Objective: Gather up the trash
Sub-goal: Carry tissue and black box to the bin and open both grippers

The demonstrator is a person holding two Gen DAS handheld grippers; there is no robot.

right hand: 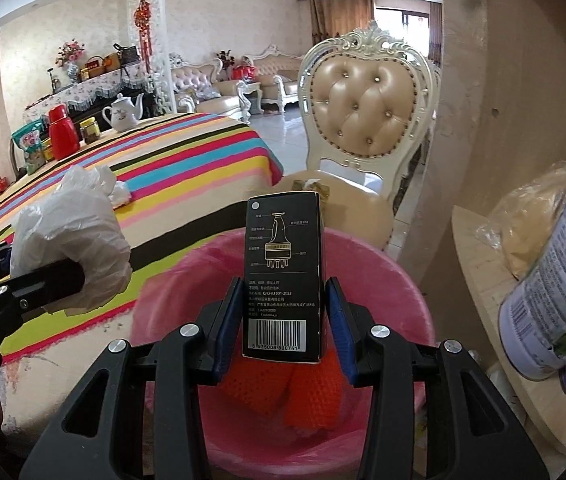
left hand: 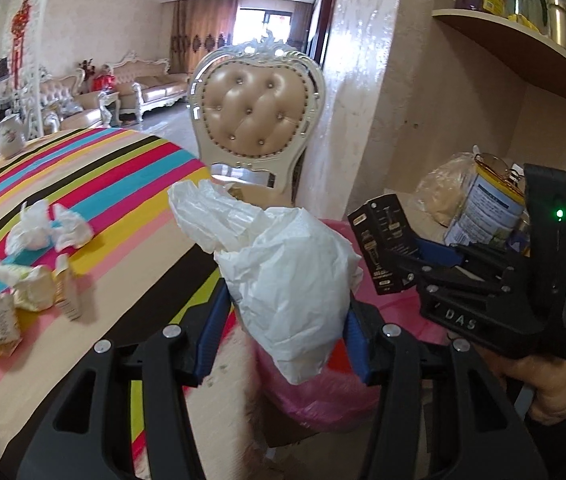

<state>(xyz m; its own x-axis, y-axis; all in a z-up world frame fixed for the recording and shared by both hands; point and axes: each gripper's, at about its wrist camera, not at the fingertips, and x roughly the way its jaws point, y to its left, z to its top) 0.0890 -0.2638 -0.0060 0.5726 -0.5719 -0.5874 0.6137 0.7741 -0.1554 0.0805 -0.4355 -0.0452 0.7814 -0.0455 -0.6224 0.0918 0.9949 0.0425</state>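
My left gripper (left hand: pixel 279 312): clamped on crumpled white plastic bag (left hand: pixel 283 276). My right gripper (right hand: pixel 283 320): clamped on black printed carton (right hand: pixel 283 276), over pink-lined bin (right hand: pixel 387 280). Step: disposal. Next: release both above bin.

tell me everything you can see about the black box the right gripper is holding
The black box is a tall, narrow carton that looks like cardboard, with a gold line drawing, small white print and a barcode at the bottom. It stands upright, clamped on both sides by the right gripper, directly above the pink-lined bin.
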